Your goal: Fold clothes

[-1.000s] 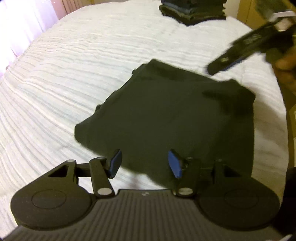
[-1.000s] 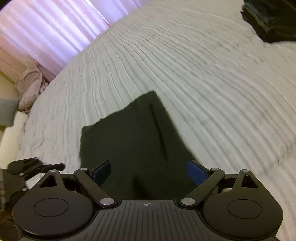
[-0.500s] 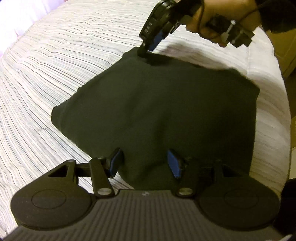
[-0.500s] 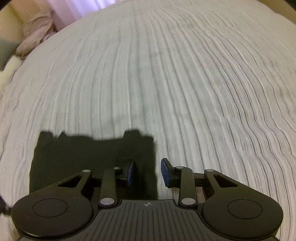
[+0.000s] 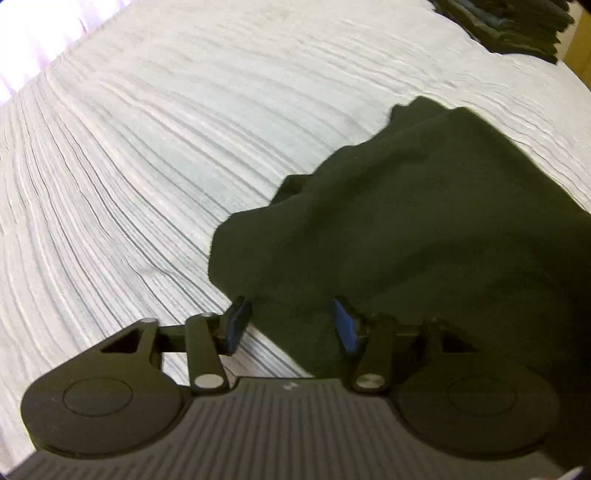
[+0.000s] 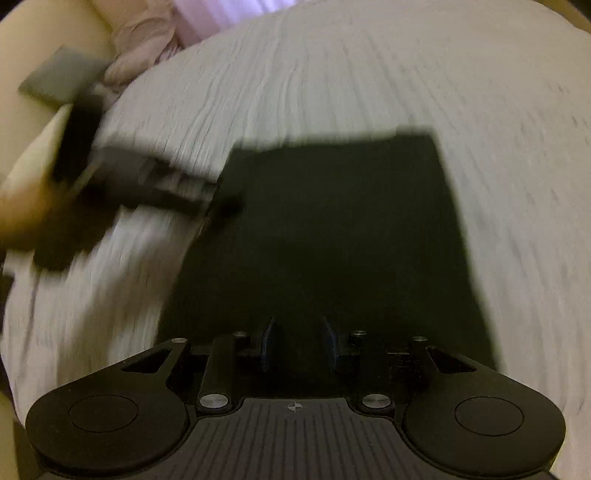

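Dark garment [image 5: 424,229] lies on white ribbed bedspread [image 5: 147,166]. Left tongs [image 5: 291,325] apart and opening, over garment's near edge, cloth between pads, no pinch seen. Right tongs [image 6: 299,343] apart, narrow gap, above garment [image 6: 332,229]; grip unclear. Folded stack [image 5: 506,18] at far corner. Pink cloth [image 6: 144,40] and curtain [image 6: 236,9] beyond bed.

Dim room; pink daylight enters through the curtain [image 6: 221,11]. Right view motion-blurred, left sharper. Fisheye bends the bedspread [image 5: 184,147] at edges.
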The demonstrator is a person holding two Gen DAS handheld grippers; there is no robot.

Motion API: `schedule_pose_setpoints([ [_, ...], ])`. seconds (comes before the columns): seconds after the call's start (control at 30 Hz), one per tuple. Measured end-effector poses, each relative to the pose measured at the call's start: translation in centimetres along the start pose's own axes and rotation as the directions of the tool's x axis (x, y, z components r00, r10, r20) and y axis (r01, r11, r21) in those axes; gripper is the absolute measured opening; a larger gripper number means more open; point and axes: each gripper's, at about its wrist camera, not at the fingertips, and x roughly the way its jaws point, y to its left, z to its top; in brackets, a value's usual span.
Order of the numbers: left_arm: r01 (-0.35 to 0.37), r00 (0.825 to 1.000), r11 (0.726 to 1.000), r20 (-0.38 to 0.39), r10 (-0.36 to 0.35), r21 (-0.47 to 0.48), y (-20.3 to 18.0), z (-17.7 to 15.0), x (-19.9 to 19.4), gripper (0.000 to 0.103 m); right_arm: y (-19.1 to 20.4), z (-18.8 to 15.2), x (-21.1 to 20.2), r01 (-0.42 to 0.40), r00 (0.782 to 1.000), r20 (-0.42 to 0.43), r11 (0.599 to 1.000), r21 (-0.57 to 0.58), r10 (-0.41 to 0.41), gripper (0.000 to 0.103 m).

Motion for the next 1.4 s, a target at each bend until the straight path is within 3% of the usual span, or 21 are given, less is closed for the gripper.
schedule_pose_setpoints([
  [0.13,0.002,1.0,0.999,-0.006,-0.002,0.033,0.0,0.2,0.8,0.058,1.0,-3.0,-0.6,0.05,0.998,-0.028,0.998,0.037,-0.049,0.032],
  [0.37,-0.009,0.999,0.997,0.045,0.006,0.075,-1.0,-0.7,-4.2,0.044,2.1,-3.4,-2.9,0.119,0.991,-0.069,0.99,0.08,-0.114,0.033],
  [0.4,-0.002,0.999,0.996,0.048,-0.003,0.09,-1.4,-1.3,-5.3,0.044,2.5,-3.2,-3.4,0.126,0.991,-0.055,0.988,0.084,-0.121,0.041],
  [0.43,0.006,0.999,0.995,0.052,-0.012,0.104,-1.7,-1.9,-6.3,0.044,2.8,-2.9,-4.0,0.132,0.991,-0.042,0.987,0.088,-0.129,0.078],
  [0.47,0.012,0.998,0.993,0.053,-0.018,0.118,-2.1,-2.6,-7.2,0.044,3.1,-2.7,-4.4,0.136,0.99,-0.034,0.985,0.102,-0.133,0.094],
  [0.5,0.013,0.999,0.992,0.047,-0.019,0.128,-2.5,-3.3,-8.1,0.044,3.3,-2.7,-4.8,0.139,0.99,-0.03,0.983,0.122,-0.136,0.1],
  [0.67,0.018,1.0,0.987,0.019,-0.022,0.157,-4.2,-7.0,-12.3,0.046,4.7,-2.0,-6.1,0.163,0.987,-0.034,0.962,0.219,-0.16,0.1],
  [0.83,-0.006,1.0,0.979,-0.016,0.01,0.202,-5.3,-9.0,-14.6,0.051,7.2,-1.7,-6.7,0.16,0.987,-0.027,0.956,0.247,-0.158,0.1],
  [1.07,-0.03,0.999,0.964,-0.007,0.033,0.264,-5.2,-10.2,-17.4,0.061,10.6,-1.7,-7.1,0.149,0.988,-0.008,0.951,0.272,-0.152,0.1],
  [1.4,-0.034,0.999,0.955,0.005,0.034,0.293,-3.4,-11.6,-18.7,0.062,13.7,-1.7,-7.6,0.167,0.983,0.022,0.934,0.315,-0.183,0.1],
])
